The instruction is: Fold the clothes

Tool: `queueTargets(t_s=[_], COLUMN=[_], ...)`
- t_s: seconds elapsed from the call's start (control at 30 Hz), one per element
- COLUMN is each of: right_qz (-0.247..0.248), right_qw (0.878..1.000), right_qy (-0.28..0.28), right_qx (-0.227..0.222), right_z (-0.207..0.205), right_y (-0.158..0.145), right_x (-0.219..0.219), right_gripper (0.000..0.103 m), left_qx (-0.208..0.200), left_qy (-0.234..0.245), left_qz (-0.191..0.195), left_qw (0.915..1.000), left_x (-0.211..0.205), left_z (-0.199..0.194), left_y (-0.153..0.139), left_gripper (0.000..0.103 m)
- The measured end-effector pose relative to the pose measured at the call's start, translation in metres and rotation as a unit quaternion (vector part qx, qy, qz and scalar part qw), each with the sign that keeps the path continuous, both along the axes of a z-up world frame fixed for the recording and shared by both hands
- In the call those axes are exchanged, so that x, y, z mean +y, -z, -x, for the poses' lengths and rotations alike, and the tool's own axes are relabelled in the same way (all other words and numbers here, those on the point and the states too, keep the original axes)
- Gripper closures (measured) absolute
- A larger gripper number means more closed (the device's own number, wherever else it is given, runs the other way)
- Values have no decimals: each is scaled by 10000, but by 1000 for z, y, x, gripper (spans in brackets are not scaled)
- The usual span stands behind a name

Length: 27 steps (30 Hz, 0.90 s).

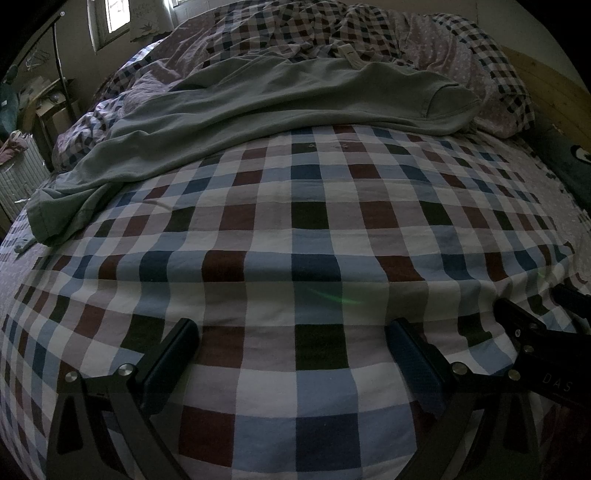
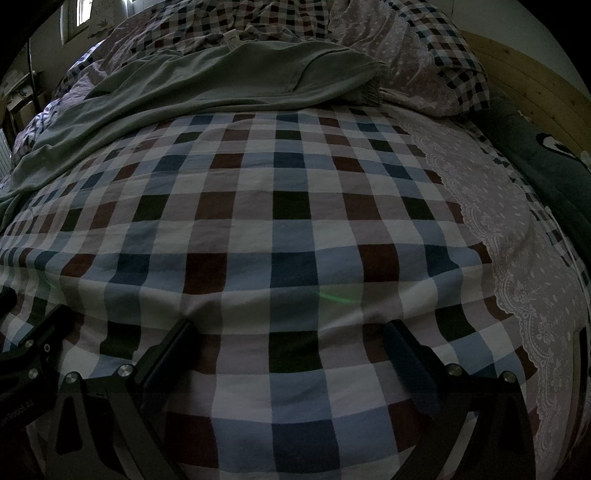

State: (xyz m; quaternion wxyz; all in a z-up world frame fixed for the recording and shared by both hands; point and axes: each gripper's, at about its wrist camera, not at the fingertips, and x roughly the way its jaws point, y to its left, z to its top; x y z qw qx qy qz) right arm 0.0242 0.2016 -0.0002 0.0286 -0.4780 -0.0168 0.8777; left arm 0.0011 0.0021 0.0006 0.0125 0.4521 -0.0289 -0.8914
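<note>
Left tool (image 1: 291, 332): jaws spread wide, nothing between them but checked cloth, angled down over the bed.
Right tool (image 2: 290, 332): same story, jaws wide apart and empty, hovering just beside its partner (each one's frame pokes into the other's view at the lower edge).
Garment (image 1: 258, 110): a pale green piece of clothing, stretched in a long rumpled band across the far part of the bed, well apart from both tools.
Garment's ends: the left end droops towards the bed's left edge in bunched folds; the right end, with a stitched seam, lies up against the pillow (image 1: 495, 81).
Bed cover (image 1: 314, 236): big checks of blue, brown, dark green and white, smooth and bare between the tools and the garment.
Duvet (image 1: 295, 29): crumpled small-check bedding heaped behind the garment.
Lace trim (image 2: 509, 258): a dotted, lace-edged strip runs down the right side of the cover.
Headboard (image 2: 535, 85): wooden, far right (dim light throughout).
</note>
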Motion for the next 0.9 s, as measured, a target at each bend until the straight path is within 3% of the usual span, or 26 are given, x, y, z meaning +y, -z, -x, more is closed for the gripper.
queueTargets(t_s=[0.73, 0.9], right_qz=[1, 103], right_qw=[10000, 9999], right_qy=[97, 18], right_qx=[-5, -25], right_z=[-4, -4], right_y=[-2, -2], right_x=[-7, -2], right_gripper=[0, 0], left_qx=[-30, -55], left_qy=[-66, -45], left_qz=[167, 47], left_qw=[9998, 10000], left_x=[7, 4], left_z=[-4, -9], left_y=[-2, -4], left_gripper=[0, 0])
